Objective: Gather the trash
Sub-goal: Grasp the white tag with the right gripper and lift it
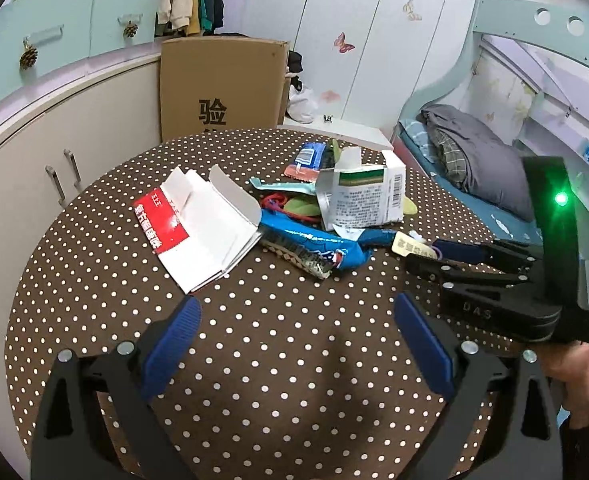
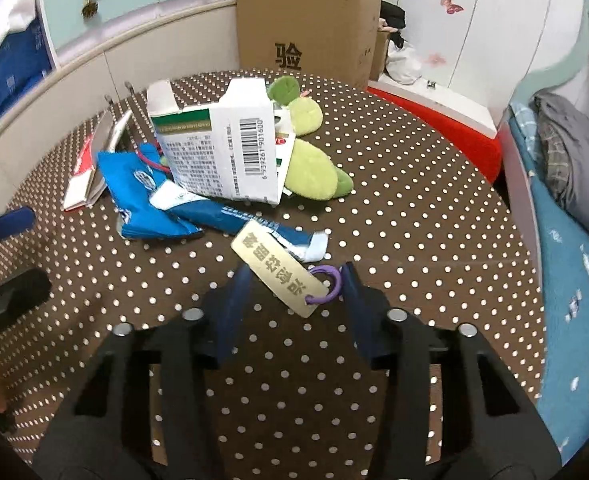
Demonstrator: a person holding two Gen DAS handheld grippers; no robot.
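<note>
A heap of trash lies on the round brown polka-dot table (image 1: 278,360): a flattened red-and-white carton (image 1: 198,228), a blue snack wrapper (image 1: 314,244), a white box with green stripe and barcode (image 1: 366,196) and a small blue-orange packet (image 1: 308,162). In the right wrist view the white box (image 2: 230,148) leans on a green plush toy (image 2: 314,168), with the blue wrapper (image 2: 150,200) in front. A beige tag with a purple ring (image 2: 282,272) lies between the fingers of my right gripper (image 2: 294,280), which stand apart around it. My left gripper (image 1: 294,320) is open and empty, short of the heap.
A tall cardboard box (image 1: 222,84) stands behind the table. Cabinets (image 1: 54,140) run along the left. A bed with grey bedding (image 1: 474,160) is on the right. A red cushion (image 2: 454,136) lies beyond the table's far right edge.
</note>
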